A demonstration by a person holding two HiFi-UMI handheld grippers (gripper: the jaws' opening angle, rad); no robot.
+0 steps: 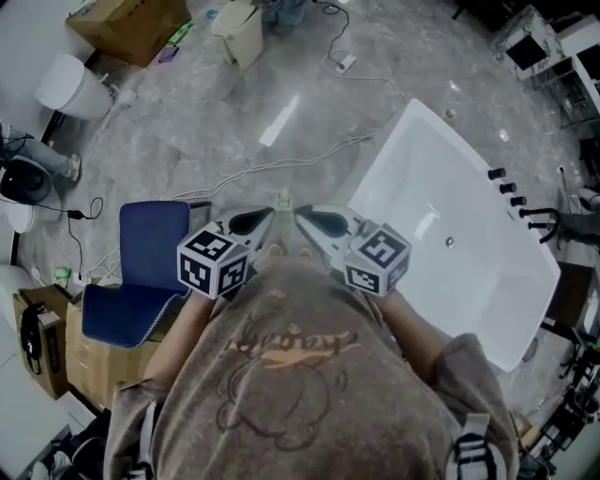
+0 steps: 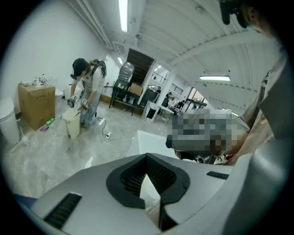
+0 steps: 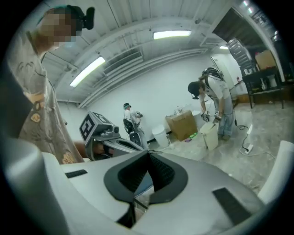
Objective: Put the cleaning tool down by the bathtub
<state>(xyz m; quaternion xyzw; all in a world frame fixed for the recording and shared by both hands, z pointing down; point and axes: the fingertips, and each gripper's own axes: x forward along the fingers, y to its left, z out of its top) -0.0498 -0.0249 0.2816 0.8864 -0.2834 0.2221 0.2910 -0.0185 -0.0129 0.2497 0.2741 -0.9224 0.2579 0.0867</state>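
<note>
White bathtub [image 1: 412,178] stands slanted on the floor [image 1: 234,122], black fittings [image 1: 507,187], perhaps taps, on its rim.

Bathtub [image 1: 441,202]: one;
Grippers: two, left gripper [image 1: 270,216], right gripper [image 1: 300,216];
Blue chair [image 1: 150,253]: one;
Cardboard boxes [image 1: 131,23]: two;
White bin [image 1: 239,33]: one

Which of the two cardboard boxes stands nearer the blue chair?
The cardboard box at the head view's lower left, right beside the blue chair; the other box sits far off at the top.
</note>
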